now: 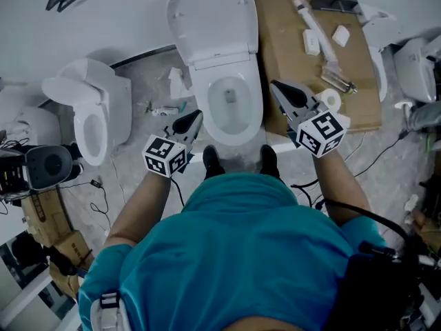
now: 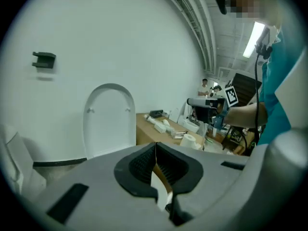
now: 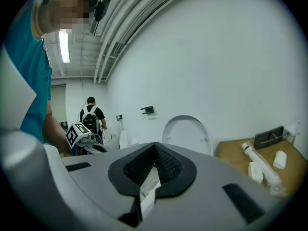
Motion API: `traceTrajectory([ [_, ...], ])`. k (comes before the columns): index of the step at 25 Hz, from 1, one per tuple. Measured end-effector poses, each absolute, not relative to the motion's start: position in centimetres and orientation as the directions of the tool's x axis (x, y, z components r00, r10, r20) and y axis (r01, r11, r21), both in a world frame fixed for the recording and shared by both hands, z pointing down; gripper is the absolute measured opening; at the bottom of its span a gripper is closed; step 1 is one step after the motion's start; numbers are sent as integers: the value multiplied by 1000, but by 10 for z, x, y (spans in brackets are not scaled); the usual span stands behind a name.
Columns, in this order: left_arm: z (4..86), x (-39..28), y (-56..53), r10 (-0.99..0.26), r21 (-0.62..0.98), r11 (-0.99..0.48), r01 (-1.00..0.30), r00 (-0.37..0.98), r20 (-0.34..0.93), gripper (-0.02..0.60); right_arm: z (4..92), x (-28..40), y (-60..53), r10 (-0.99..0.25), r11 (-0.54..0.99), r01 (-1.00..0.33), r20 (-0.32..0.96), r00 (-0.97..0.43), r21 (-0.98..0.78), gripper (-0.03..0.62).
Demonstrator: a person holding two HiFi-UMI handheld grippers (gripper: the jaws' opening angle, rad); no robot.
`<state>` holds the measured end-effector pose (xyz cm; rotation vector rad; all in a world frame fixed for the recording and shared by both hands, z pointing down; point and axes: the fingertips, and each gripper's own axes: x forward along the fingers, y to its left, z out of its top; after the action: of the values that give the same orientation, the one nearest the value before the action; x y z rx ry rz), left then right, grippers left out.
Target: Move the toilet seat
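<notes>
Plain white wall (image 2: 120,42), with one small black bracket (image 2: 44,59) mounted high on it. Grey mottled stone floor (image 1: 148,81). Flat brown cardboard sheet (image 1: 282,54) on the floor, its far edge against the wall; small white parts lie across it, and a white paper roll (image 1: 331,100) stands near its lower right corner. Spare white ceramic toilet (image 1: 89,116) on the floor at left. Stacked brown cardboard boxes (image 1: 48,226) in the lower left corner. Grey ceiling pipes (image 2: 192,18) run along the wall. Lit fluorescent tube lamp (image 2: 253,38) overhead
</notes>
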<state>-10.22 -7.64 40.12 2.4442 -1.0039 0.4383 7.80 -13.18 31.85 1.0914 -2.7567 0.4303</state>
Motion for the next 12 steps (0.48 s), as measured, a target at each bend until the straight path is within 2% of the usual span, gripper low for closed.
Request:
traceTrajectory([
  [6, 490, -89, -91, -447, 254, -723, -643, 715, 537, 5, 384, 69, -134, -680, 635, -736, 282, -677, -234, -2],
  [12, 609, -49, -64, -297, 212, -785, -582, 654, 696, 5, 449, 76, -133, -660, 623, -721, 293, -692, -302, -1],
])
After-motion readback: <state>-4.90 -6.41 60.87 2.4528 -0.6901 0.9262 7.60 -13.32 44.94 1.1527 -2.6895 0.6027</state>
